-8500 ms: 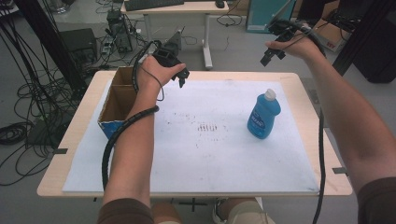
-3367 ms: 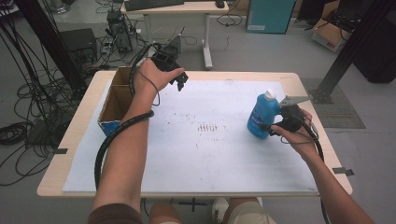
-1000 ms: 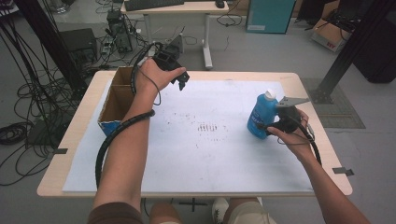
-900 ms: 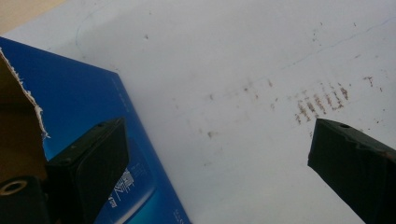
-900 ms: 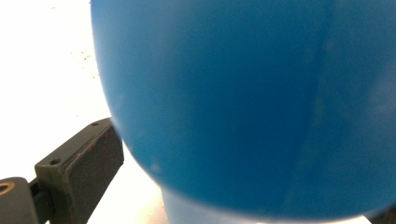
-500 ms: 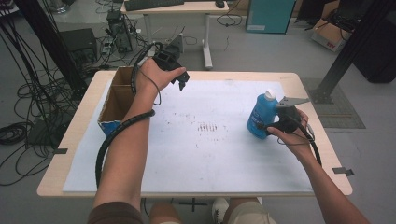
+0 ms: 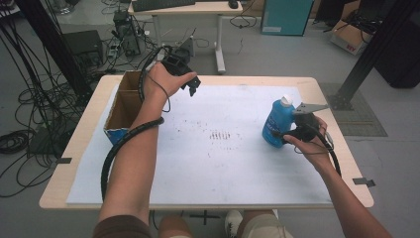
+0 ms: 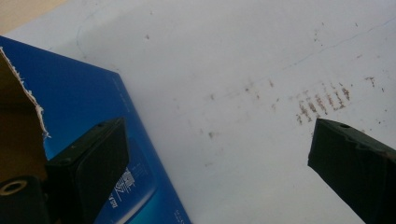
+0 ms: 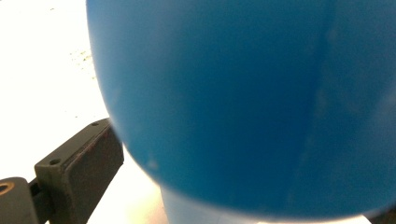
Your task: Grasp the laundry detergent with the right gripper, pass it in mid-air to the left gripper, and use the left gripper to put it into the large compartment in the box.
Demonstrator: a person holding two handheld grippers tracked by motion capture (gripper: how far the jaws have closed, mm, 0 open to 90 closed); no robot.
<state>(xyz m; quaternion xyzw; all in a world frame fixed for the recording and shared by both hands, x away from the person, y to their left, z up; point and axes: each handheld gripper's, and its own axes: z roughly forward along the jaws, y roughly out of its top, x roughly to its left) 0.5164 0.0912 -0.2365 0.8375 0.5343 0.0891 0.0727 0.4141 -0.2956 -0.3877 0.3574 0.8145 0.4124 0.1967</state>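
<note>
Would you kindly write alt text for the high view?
A person's right gripper is at a standing blue dish soap bottle on a white-covered table. The left gripper is held open in the air beside an open cardboard box.

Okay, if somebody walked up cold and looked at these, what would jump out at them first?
Probably the blue bottle with its white cap, upright at the right of the white sheet, with the right gripper against its side. Next, the open cardboard box at the table's left edge, and the left gripper held open above the sheet beside it.
</note>
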